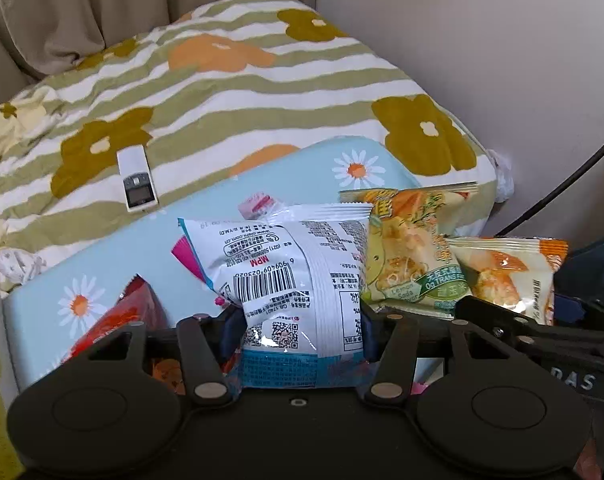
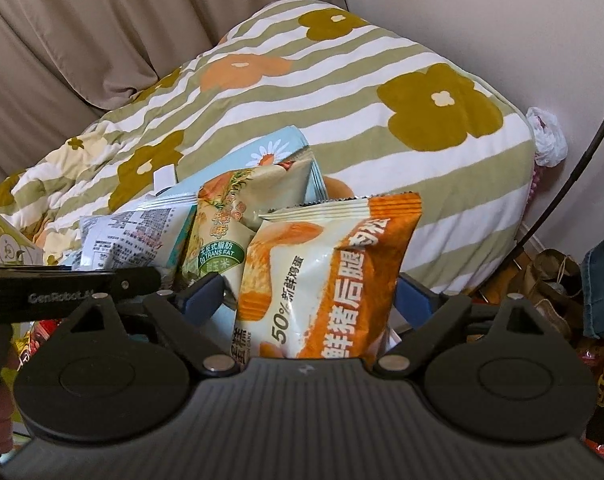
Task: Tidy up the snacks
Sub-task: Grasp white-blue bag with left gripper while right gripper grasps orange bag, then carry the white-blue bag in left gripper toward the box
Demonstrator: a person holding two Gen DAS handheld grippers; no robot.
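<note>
My left gripper (image 1: 300, 328) is shut on a white snack bag (image 1: 286, 264) with a barcode, its blue pads pinching the bag's lower part into a waist. The bag stands in a light-blue daisy-print box (image 1: 102, 272). Beside it on the right are a green lemon-soda snack bag (image 1: 405, 248) and an orange-and-white snack bag (image 1: 501, 276). My right gripper (image 2: 309, 292) is open around that orange-and-white bag (image 2: 333, 264). The right pad touches its edge and the left pad stands a little clear. A red packet (image 1: 118, 320) lies at the box's left.
The box rests against a bed with a striped flower quilt (image 1: 222, 100), where a white remote (image 1: 136, 180) lies. Curtains hang behind and a wall is on the right. A black cable (image 2: 573, 184), paper bags (image 2: 549, 280) and a white plastic bag (image 2: 547, 136) sit by the bed's right side.
</note>
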